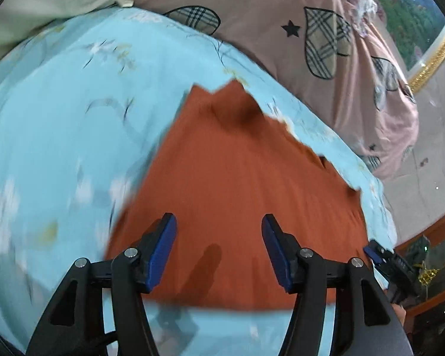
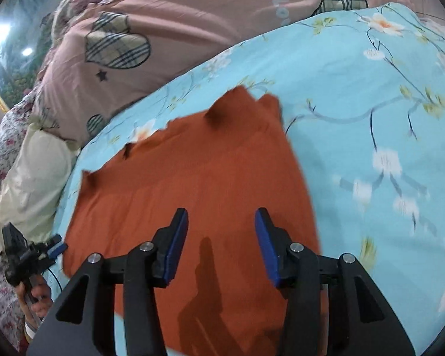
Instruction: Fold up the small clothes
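Left wrist view, orange garment [image 1: 237, 178] beneath parted left gripper [image 1: 219, 225]

A home bedroom; a bed [image 1: 59, 118] under a light-blue floral quilt fills the frame; a pink duvet [image 1: 267, 14] with plaid hearts bunches along the top; a cream pillow [image 2: 29, 178] lies at left; a gilt-framed landscape picture [image 1: 430, 56] hangs upper right.

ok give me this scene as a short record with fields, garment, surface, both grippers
garment: rust-orange cloth garment, spread mostly flat, far edge rumpled
surface: light blue floral bedspread under it
behind: pink quilt with plaid hearts
left gripper: open, empty, above near part of garment
right gripper: open, empty, above garment
contact: cannot tell
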### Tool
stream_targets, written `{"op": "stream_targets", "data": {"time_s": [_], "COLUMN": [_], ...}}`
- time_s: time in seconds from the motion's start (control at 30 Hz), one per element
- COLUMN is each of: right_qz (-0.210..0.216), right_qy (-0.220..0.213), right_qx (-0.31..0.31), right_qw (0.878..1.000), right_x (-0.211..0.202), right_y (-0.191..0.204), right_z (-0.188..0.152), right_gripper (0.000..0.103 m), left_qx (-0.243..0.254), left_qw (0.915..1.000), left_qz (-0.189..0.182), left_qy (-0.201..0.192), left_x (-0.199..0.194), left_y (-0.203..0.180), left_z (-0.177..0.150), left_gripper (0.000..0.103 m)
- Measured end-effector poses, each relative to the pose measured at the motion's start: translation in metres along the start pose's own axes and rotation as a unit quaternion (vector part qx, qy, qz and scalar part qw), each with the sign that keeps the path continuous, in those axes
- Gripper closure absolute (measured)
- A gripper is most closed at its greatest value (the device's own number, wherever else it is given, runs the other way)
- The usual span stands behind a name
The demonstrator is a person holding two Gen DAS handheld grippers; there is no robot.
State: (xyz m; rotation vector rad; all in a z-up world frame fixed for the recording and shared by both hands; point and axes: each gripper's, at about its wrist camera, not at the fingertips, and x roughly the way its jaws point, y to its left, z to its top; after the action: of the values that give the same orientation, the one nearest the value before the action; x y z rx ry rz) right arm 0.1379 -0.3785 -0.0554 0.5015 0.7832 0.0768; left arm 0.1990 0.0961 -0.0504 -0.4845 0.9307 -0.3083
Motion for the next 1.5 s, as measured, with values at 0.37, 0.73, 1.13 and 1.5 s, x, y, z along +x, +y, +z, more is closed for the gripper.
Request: {"op": "stream_targets", "data": {"time_s": [0.37, 0.73, 1.13, 1.5], "right_qz": [0.037, 0.047, 0.074, 0.163], "right_qy": [0.002, 0.012, 0.016, 0.091], "right_qx": [-0.003, -0.004, 0.015, 0.051], "right_qw": [0.999, 0.999, 0.997, 0.981], "right_x": [-0.028, -0.030, -0.028, 0.013], "right_y": [0.026, 0.033, 0.013, 0.009], "right_z": [-0.060, -0.069, -0.025, 0.019], "right_gripper": [0.043, 0.042, 0.042, 0.033], "left_qx": [-0.035, -0.070, 0.061, 0.239], "left_qw": [0.9993, 0.9968, 0.9954, 0.9697], "left_qz": [-0.007, 0.016, 0.018, -0.048], "left_qy": [0.008, -0.037, -0.072, 0.009], "left_x": [-0.020, 0.018, 0.006, 0.074], "left_y": [0.006, 0.014, -0.058, -0.204], "left_z": [-0.083, -0.034, -0.005, -0.073], "left_gripper": [0.023, 0.025, 0.093, 0.093]}}
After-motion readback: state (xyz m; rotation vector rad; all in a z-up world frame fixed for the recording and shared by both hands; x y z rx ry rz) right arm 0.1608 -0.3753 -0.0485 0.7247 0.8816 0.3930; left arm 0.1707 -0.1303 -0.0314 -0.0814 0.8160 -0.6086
